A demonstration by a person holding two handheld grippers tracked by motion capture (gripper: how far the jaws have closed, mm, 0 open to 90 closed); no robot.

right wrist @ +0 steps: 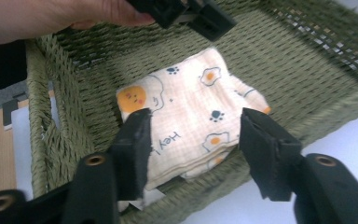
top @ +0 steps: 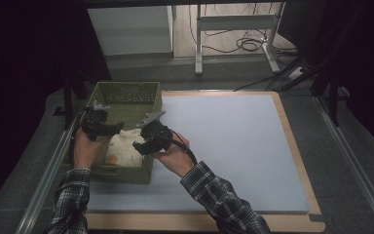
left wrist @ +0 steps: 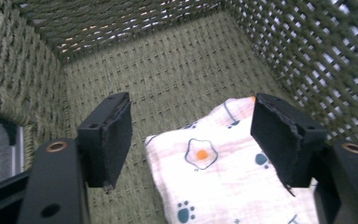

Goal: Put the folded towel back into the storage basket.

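A folded cream cloth printed with fried eggs and paw prints lies flat in the near part of a green woven basket. My left gripper hangs over the basket's left side with its jaws apart. In the left gripper view the cloth lies below and beyond the left gripper, touching neither pad. My right gripper hovers over the basket's right rim. In the right gripper view the right gripper stands open above the cloth, with nothing held.
The basket sits at the left edge of a pale blue mat on a wooden-edged table. Its wicker walls rise around the cloth. The left gripper and its hand reach in over the far rim. A metal rail runs left of the basket.
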